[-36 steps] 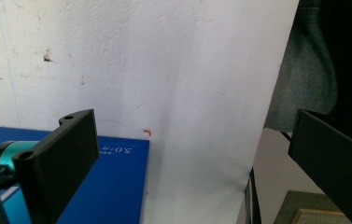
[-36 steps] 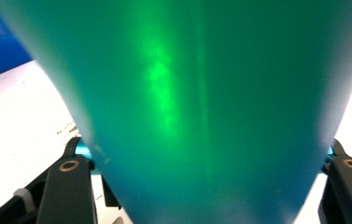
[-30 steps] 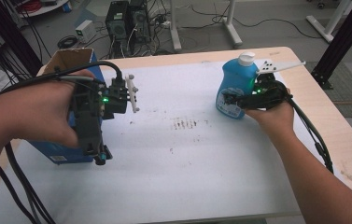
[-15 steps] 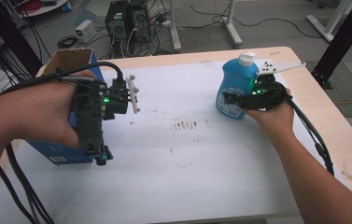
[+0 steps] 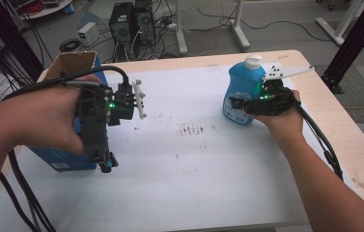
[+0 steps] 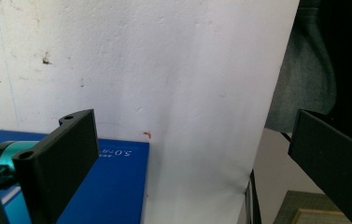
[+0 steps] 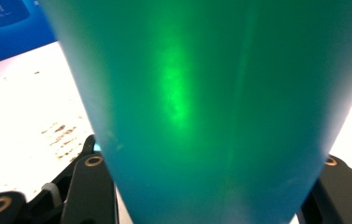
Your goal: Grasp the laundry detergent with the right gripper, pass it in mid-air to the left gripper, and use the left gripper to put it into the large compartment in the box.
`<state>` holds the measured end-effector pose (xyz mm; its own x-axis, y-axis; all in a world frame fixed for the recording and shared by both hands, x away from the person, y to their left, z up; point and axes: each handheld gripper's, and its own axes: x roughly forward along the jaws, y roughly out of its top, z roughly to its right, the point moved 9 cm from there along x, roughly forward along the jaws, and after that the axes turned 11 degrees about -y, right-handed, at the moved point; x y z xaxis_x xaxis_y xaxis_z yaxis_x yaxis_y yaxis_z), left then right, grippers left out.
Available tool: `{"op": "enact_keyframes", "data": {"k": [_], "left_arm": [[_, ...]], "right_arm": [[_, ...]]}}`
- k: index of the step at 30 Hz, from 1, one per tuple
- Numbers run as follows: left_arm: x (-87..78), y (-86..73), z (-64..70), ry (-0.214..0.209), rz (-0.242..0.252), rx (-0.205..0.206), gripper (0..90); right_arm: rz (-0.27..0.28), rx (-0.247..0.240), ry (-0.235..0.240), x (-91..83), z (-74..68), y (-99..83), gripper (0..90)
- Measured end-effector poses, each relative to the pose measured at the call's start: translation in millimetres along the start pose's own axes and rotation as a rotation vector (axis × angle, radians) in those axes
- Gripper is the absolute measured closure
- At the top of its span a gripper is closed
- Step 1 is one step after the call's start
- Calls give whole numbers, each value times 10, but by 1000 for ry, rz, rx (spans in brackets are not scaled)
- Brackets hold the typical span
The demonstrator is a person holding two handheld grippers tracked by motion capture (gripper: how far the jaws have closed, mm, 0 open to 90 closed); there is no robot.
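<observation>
Blue bottle [image 5: 240, 92] between right hand-held gripper [image 5: 247, 104] jaws

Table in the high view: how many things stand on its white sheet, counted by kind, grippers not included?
Blue bottle with white cap: 1
Blue box with open cardboard top: 1
Total: 2

Box [image 5: 68, 159] left, bottle [image 5: 241, 89] right
</observation>
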<state>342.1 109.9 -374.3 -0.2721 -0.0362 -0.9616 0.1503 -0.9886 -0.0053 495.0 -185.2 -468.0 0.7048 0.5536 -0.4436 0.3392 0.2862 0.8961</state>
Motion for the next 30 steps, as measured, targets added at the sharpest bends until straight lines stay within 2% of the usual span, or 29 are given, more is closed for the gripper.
{"op": "enact_keyframes", "data": {"k": [6, 20, 22, 23, 30], "left_arm": [[-10, 4, 4, -3, 8, -4, 17], [-78, 114, 30, 8, 3, 22, 18], [-103, 134, 31, 13, 4, 24, 18], [-119, 152, 32, 15, 6, 30, 17], [-184, 215, 53, 21, 8, 44, 17]], "right_arm": [[8, -27, 16, -77, -74, 72, 450], [19, -89, 110, -442, -334, 301, 454], [22, -106, 131, -501, -412, 333, 454], [24, -120, 157, -548, -492, 357, 454], [15, -191, 251, -654, -835, 384, 454]]}}
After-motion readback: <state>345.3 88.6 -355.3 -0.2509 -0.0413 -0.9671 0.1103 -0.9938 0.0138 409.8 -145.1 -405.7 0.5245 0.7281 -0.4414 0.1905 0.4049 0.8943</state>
